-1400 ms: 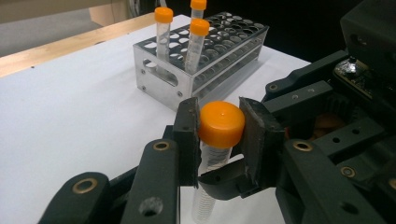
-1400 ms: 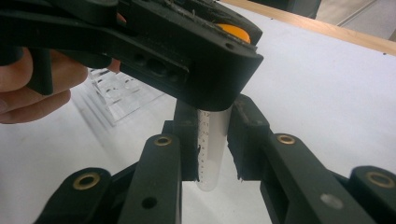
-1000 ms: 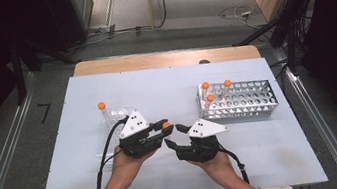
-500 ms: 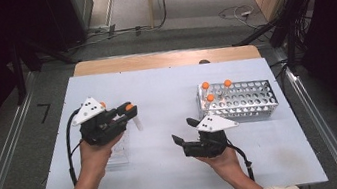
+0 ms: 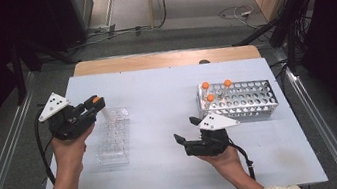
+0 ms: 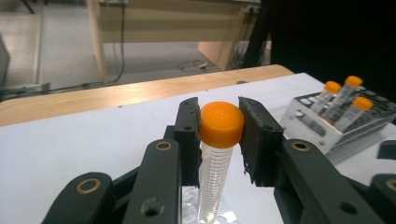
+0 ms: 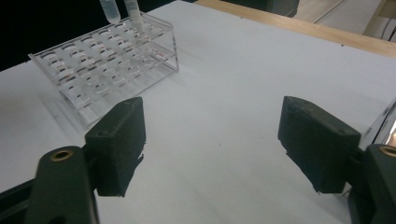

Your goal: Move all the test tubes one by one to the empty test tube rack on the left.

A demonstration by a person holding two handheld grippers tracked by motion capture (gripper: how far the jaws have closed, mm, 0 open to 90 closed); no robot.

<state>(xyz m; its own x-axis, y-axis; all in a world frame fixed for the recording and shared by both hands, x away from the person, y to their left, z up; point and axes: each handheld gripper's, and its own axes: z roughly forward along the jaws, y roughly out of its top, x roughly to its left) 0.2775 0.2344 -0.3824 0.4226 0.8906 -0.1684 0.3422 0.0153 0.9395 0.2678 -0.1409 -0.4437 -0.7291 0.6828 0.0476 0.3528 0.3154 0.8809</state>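
— What's the left gripper (image 5: 93, 107) got, over at nine o'clock on the table (image 5: 166, 90)?

— A tube with an orange cap (image 6: 221, 123). The jaws are clamped on the cap from both sides, so the clear body hangs free below them. I'd say that grip leaves the bottom end open to drop into a hole of the clear rack (image 5: 113, 140), which lies just under and beside the hand.

— Is it in a hole already?

— Hard to tell. In the left gripper view the lower end of the tube is cut off behind the jaws, and from above the clear rack nearly melts into the white top. In the right gripper view two tube tips show at the rack's far end, their tops out of frame; which is the held one I can't say.

— And the right gripper (image 5: 185, 130)?

— At about five o'clock, resting low, jaws wide and empty; they have just been opening, nothing between them. It sits just short of the metal rack (image 5: 248, 100) at three o'clock, where three more orange-capped tubes (image 5: 216, 90) stand in the near-left corner. My guess is it waits there to fetch the next one.
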